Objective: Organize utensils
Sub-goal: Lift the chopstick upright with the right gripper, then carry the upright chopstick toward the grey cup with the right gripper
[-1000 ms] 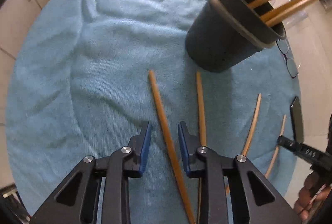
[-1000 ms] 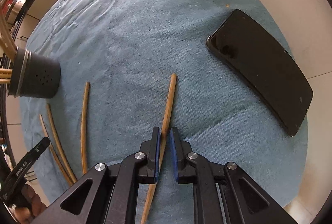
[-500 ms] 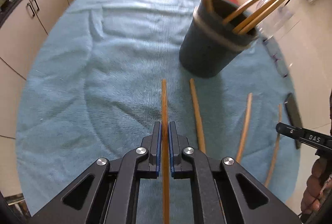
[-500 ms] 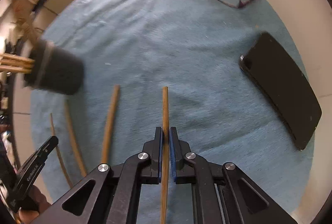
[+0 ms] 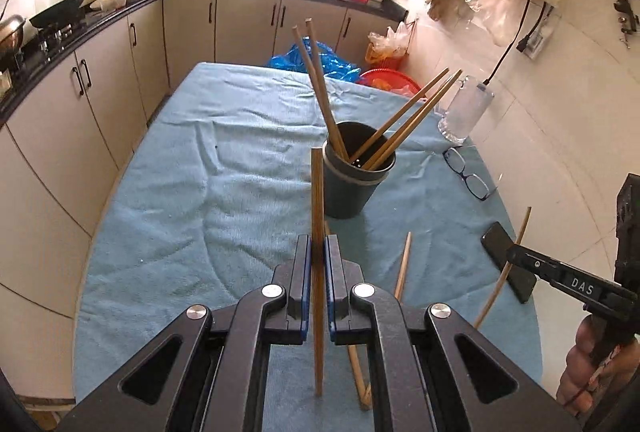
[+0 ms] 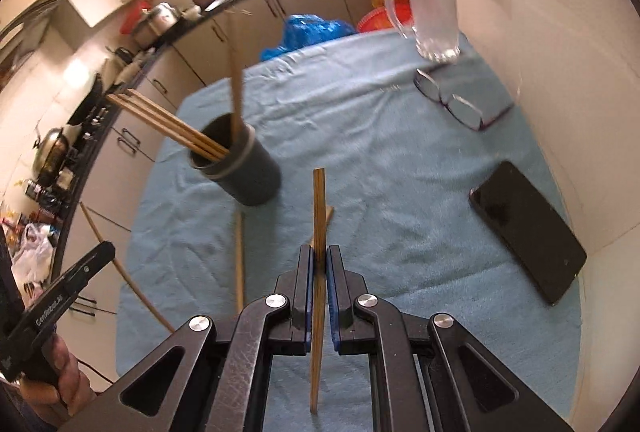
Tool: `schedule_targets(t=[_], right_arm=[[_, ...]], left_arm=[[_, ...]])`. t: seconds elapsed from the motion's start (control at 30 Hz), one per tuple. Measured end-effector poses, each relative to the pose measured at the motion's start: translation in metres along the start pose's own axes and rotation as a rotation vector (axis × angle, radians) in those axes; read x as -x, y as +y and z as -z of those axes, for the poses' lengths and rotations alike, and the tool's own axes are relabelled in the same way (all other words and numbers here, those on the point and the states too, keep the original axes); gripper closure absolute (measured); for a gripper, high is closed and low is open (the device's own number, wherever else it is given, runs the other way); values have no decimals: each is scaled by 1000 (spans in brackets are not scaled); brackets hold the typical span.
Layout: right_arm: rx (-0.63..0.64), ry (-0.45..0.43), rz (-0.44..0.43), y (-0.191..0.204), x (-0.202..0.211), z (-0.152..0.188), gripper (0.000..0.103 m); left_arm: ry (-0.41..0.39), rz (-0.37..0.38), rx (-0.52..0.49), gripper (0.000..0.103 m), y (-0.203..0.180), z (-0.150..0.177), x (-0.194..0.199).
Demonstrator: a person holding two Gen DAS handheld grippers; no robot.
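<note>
Nearest, left gripper (image 5: 317,264) clamped tight on one chopstick (image 5: 317,199), stick upright between the blue pads, lifted off the blue towel (image 5: 180,199). Likewise right gripper (image 6: 319,268) clenched on a second chopstick (image 6: 319,207), also raised above the cloth. Just beyond the grippers, loose chopsticks (image 5: 403,264) lying flat on the towel, near the base of the dark holder cup (image 5: 348,187). In the cup, several chopsticks (image 5: 404,115) leaning outward against the rim. To the right, black phone (image 6: 528,228) flat on the cloth by the table edge; farther off, spectacles (image 6: 456,103). Farther still, glass mug (image 5: 466,111) at the far right corner. Behind, kitchen cabinets (image 5: 240,27) under a dark counter.
</note>
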State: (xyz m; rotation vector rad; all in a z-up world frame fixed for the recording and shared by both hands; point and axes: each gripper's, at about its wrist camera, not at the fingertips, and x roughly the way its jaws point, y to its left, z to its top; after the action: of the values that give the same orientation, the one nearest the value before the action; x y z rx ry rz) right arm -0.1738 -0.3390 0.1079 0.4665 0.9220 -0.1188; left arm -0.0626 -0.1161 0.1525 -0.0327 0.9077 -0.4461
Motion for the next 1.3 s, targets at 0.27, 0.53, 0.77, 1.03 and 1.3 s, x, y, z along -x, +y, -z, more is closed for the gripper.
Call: schedule_targets(t=[0.27, 0.53, 0.77, 1.03, 1.3], right_arm=[[45, -74, -6, 11, 23, 0, 96], [48, -99, -12, 10, 29, -3, 96], [45, -121, -23, 9, 33, -8, 96], [40, -136, -19, 9, 37, -14, 96], [35, -157, -8, 7, 45, -23, 96]], left_arm=[[-40, 2, -18, 97, -7, 0, 11], [-53, 1, -24, 97, -11, -2, 12], [-65, -4, -31, 97, -12, -5, 15], [-76, -7, -26, 97, -11, -9, 19], [-90, 0, -19, 97, -9, -16, 24]])
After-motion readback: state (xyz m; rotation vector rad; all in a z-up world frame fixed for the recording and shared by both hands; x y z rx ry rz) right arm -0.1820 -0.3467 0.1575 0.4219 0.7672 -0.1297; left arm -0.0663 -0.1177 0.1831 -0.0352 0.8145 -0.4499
